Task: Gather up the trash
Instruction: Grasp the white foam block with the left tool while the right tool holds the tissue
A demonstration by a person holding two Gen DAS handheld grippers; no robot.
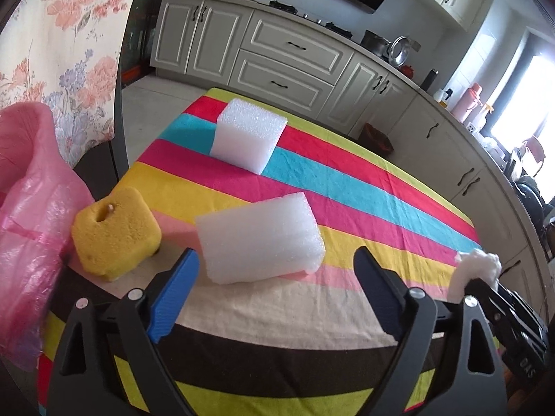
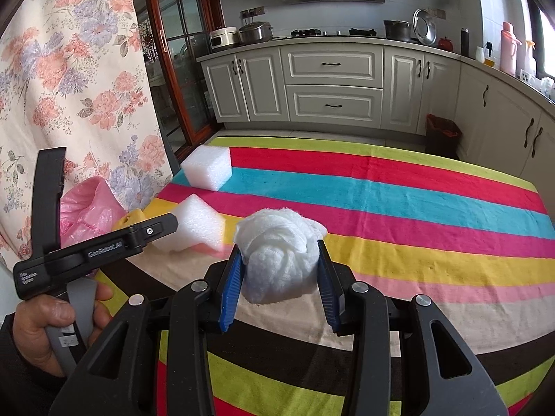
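right gripper (image 2: 279,263) clenched on a white cotton wad (image 2: 277,256) over the striped tablecloth (image 2: 416,242). left gripper (image 1: 277,267) spread wide, empty, nearest foam block (image 1: 260,239) just ahead, yellow sponge (image 1: 116,234) and pink bag (image 1: 31,208) left, second foam block (image 1: 248,137) farther back.

From my left gripper (image 1: 275,267), held wide apart, the nearest white foam block (image 1: 260,241) lies straight ahead, with a yellow sponge (image 1: 116,234) just beside it on the left and a pink plastic bag (image 1: 31,228) crowding that edge. A second white foam block (image 1: 248,135) sits farther back. To the right, the striped tablecloth (image 2: 416,215) runs bare to the far edge. My right gripper (image 2: 279,267) is filled by a wad of white fluffy wadding (image 2: 277,256).
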